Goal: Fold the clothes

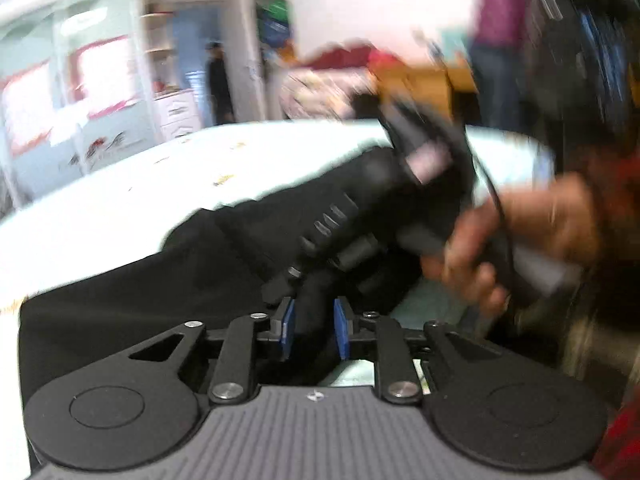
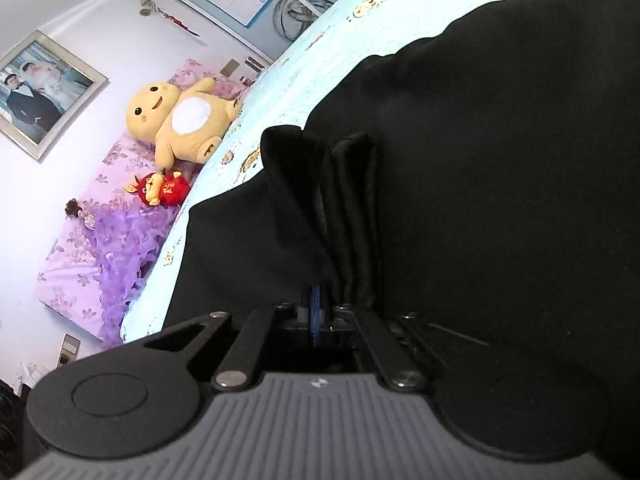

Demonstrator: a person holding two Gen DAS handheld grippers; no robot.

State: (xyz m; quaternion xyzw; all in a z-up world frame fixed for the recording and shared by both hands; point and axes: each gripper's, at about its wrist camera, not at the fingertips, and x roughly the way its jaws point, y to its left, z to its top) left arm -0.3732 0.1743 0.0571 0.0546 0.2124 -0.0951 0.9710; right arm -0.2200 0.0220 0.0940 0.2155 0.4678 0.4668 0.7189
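Observation:
A black garment (image 1: pixel 140 300) lies spread on a bed with a pale blue-green printed sheet (image 1: pixel 200 168). In the left wrist view my left gripper (image 1: pixel 315 330) has its blue pads a little apart, with a bunched fold of the black cloth filling the gap. Just ahead of it, a hand (image 1: pixel 520 232) holds the right gripper's black body, which points down at the same cloth. In the right wrist view my right gripper (image 2: pixel 315 316) is shut on the black garment (image 2: pixel 500 160), and pleated folds rise from its pads. The sheet (image 2: pixel 304 64) shows to the left.
A yellow plush toy (image 2: pixel 180 120), a small red plush (image 2: pixel 160 192) and purple flowered bedding (image 2: pixel 116 240) lie at the head of the bed under a framed photo (image 2: pixel 40 92). Beyond the bed are a wardrobe (image 1: pixel 80 92), piled bedding (image 1: pixel 328 80) and a standing person (image 1: pixel 218 80).

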